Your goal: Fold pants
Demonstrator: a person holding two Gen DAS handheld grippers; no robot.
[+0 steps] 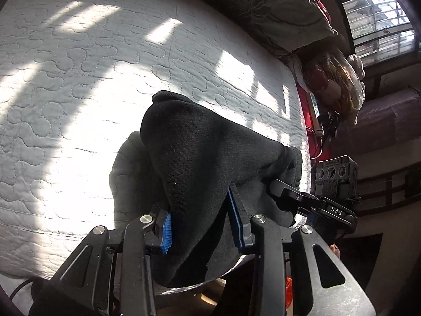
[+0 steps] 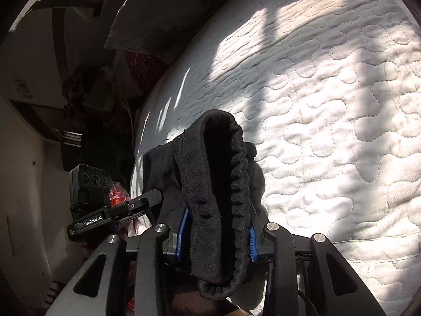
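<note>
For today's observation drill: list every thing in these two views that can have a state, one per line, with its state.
Pants: black, bunched, lifted off the mattress, held by both grippers.
Left gripper: shut on the pants.
Right gripper: shut on the pants' ribbed waistband.
Mattress: white, quilted, sunlit in patches.
Pillow: lying at the mattress's far end.
</note>
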